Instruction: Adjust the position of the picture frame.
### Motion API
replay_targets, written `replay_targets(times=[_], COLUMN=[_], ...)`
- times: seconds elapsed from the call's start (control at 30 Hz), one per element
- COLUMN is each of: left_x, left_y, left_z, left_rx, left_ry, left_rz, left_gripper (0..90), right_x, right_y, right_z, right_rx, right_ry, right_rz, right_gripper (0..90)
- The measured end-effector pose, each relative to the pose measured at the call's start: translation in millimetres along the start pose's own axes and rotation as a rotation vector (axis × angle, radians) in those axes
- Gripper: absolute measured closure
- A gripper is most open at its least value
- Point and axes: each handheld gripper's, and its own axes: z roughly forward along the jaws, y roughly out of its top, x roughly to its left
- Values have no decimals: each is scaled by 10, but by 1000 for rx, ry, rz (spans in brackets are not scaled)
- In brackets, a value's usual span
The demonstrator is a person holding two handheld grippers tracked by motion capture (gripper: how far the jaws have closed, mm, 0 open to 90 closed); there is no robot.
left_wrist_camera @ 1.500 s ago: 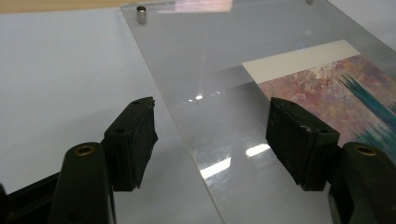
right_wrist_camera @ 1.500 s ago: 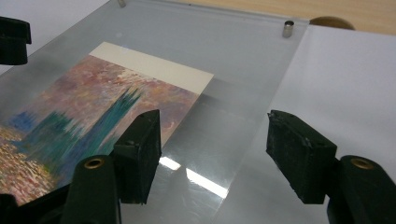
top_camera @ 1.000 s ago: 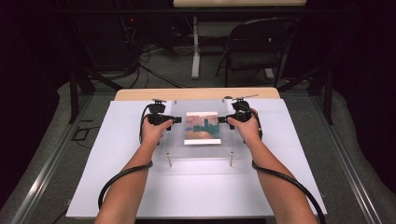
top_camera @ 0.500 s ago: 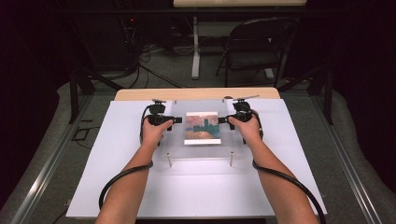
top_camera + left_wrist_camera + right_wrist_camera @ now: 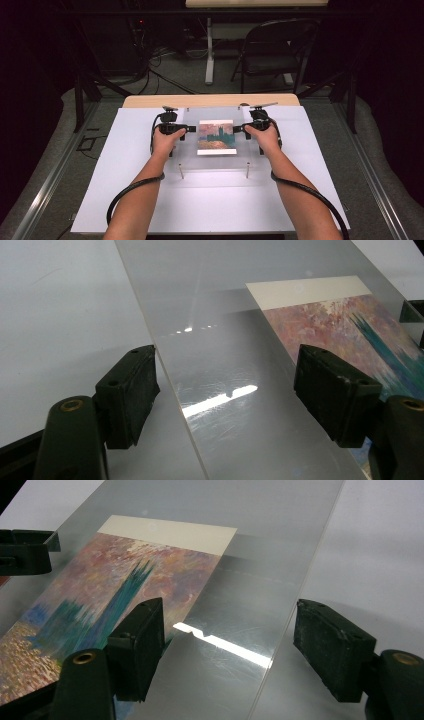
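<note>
A clear plastic sheet (image 5: 215, 160) rests on short posts above the white board (image 5: 115, 190). At its middle is a painted picture (image 5: 216, 136) of a blue tower under a pink sky; whether it lies on or under the sheet I cannot tell. My left gripper (image 5: 190, 129) is at the sheet's left edge and my right gripper (image 5: 237, 129) at its right edge. Both have just been opening. The left gripper (image 5: 230, 392) stands open with the sheet's edge (image 5: 175, 390) between its jaws, untouched. The right gripper (image 5: 230, 645) is open astride the other edge (image 5: 290, 625).
Two metal posts (image 5: 181, 172) (image 5: 247, 170) hold up the sheet's near side. A wooden table edge (image 5: 210, 101) runs behind the board. Beyond it stand a folding chair (image 5: 275, 50) and floor cables (image 5: 160, 60). Black cables (image 5: 125, 195) trail from both grippers.
Both hands stay at the sheet's two sides. The sheet and the picture lie where they were.
</note>
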Motion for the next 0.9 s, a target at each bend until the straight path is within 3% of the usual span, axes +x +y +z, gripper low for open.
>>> replay_targets(times=[0.1,0.37,0.9], left_x=[9,19,0], left_y=[-7,-24,4], left_z=[4,7,0], left_rx=[1,4,14], left_ry=[-13,-35,-30], left_rz=[-20,-26,-36], left_gripper=[257,257,264], right_x=[-6,-3,15], right_y=[-4,-18,-12], right_z=[5,41,30], right_rx=[0,-7,-11], right_ry=[10,34,24], right_rz=[13,47,37], right_gripper=[283,270,269])
